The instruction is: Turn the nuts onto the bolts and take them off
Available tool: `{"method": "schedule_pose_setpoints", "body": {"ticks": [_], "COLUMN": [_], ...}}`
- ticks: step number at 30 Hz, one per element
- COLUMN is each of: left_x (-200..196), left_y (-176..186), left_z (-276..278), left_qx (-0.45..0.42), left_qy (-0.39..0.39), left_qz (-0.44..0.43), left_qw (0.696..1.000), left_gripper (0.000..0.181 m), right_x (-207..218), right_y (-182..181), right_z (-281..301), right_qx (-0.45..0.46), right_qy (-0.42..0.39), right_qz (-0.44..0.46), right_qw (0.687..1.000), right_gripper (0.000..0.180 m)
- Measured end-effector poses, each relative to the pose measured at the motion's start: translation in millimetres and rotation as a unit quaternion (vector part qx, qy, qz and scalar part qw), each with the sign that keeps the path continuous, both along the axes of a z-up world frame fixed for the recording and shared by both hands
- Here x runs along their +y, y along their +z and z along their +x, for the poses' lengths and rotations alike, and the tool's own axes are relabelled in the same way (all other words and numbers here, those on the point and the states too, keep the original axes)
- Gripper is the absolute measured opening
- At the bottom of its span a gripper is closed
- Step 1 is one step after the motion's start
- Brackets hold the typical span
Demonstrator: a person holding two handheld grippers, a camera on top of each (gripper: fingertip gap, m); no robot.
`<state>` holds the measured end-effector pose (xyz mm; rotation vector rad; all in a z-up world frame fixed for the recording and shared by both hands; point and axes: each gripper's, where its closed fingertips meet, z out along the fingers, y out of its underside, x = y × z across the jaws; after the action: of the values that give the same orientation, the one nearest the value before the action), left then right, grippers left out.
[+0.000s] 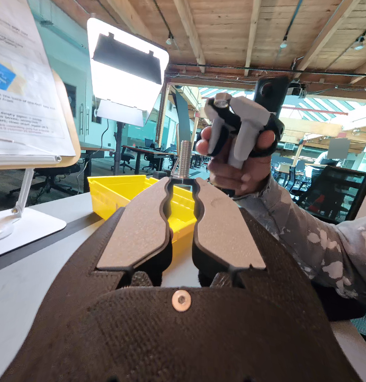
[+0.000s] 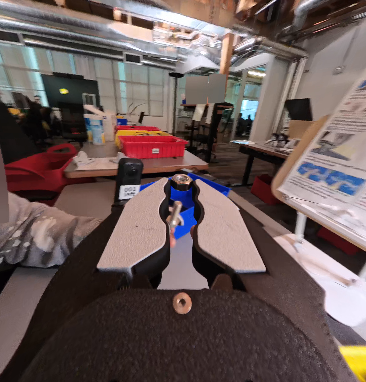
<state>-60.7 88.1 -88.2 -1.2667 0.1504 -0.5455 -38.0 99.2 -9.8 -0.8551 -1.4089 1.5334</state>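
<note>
- Left wrist view: the left gripper (image 1: 182, 182) pinches the bolt (image 1: 184, 160) by its head at centre frame, threads bare — nothing screwed on yet.
- Upper right of it, the right gripper (image 1: 221, 105) clamps the nut (image 1: 223, 98), apart from the bolt — threading and removal both remain.

The bolt (image 1: 183, 159) has its head hidden between the tips of the left gripper (image 1: 182, 182), so only the threaded shank shows. In the right wrist view the same bolt (image 2: 174, 215) is blurred, and what grips it there cannot be made out. The yellow bin (image 1: 116, 190) is covered along its near right side by the gripper's fingers (image 1: 140, 227); its contents are out of sight. The blue bin (image 2: 186, 217) shows only in slivers between and beside the right gripper's fingers (image 2: 221, 231). The printed sheet on the stand (image 1: 22, 82) is cut by the left edge and blurred. The sleeve (image 2: 39, 233) runs off the left edge.
</note>
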Motion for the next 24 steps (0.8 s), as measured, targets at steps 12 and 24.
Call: {"method": "schedule_pose_setpoints", "body": {"ticks": [12, 24], "left_x": [-1.3, 10.2], "left_y": [1.5, -25.4], "left_z": [-26.7, -25.2], "left_qx": [0.024, 0.04], "left_qy": [0.045, 0.026], "left_qz": [-0.013, -0.057], "left_qw": [0.999, 0.997], "left_gripper": [0.018, 0.018], "right_x": [215.2, 223.2], "right_y": [-222.4, -265.8], "right_z": [10.3, 33.1], "right_qx": [-0.419, -0.533], "right_qy": [-0.289, -0.261], "right_qz": [0.075, 0.145], "right_qw": [0.857, 0.792], "right_gripper": [0.02, 0.03]}}
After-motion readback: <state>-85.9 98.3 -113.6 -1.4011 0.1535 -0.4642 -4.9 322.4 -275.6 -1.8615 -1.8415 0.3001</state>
